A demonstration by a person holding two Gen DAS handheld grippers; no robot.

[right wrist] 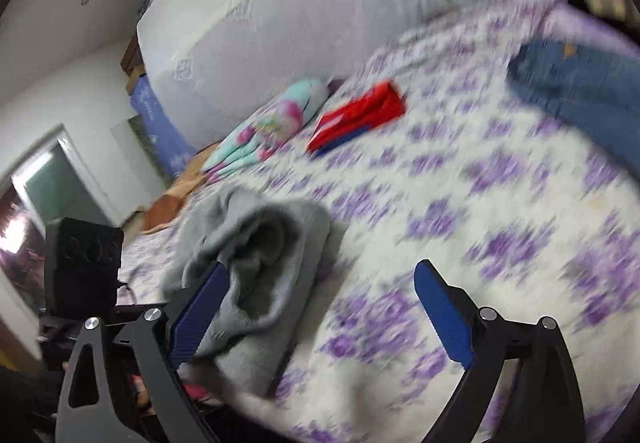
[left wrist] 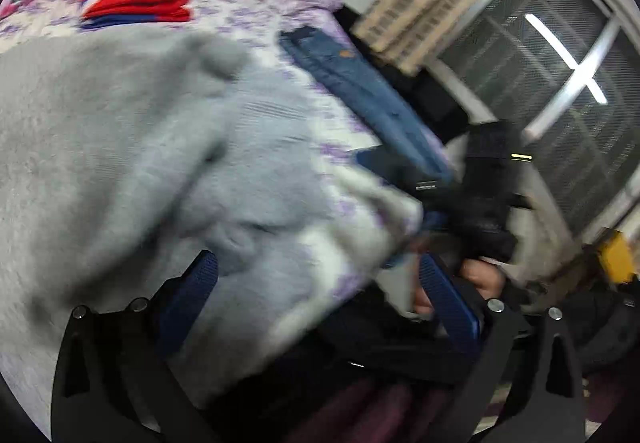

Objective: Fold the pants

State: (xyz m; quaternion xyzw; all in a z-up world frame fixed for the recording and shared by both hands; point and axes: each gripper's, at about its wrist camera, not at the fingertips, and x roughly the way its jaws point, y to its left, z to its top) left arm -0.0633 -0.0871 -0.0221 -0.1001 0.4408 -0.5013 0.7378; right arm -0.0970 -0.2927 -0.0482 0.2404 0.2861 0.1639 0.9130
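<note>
Grey fleece pants (left wrist: 132, 147) lie bunched on the bed near its front edge and fill the left of the left wrist view; they also show in the right wrist view (right wrist: 260, 263). My left gripper (left wrist: 316, 279) is open, with the grey fabric lying between and over its blue pads (left wrist: 448, 299). My right gripper (right wrist: 320, 299) is open and empty just above the bedspread, its left pad (right wrist: 200, 311) against the grey pants. Both views are motion-blurred.
The bedspread (right wrist: 440, 183) is white with purple flowers. Folded red clothes (left wrist: 136, 1) (right wrist: 360, 115) lie farther back. Blue jeans (left wrist: 360, 91) (right wrist: 580, 87) lie at the bed's right side. A pastel pillow (right wrist: 264, 127) sits by the white headboard (right wrist: 280, 3). A window (left wrist: 560, 83) is to the right.
</note>
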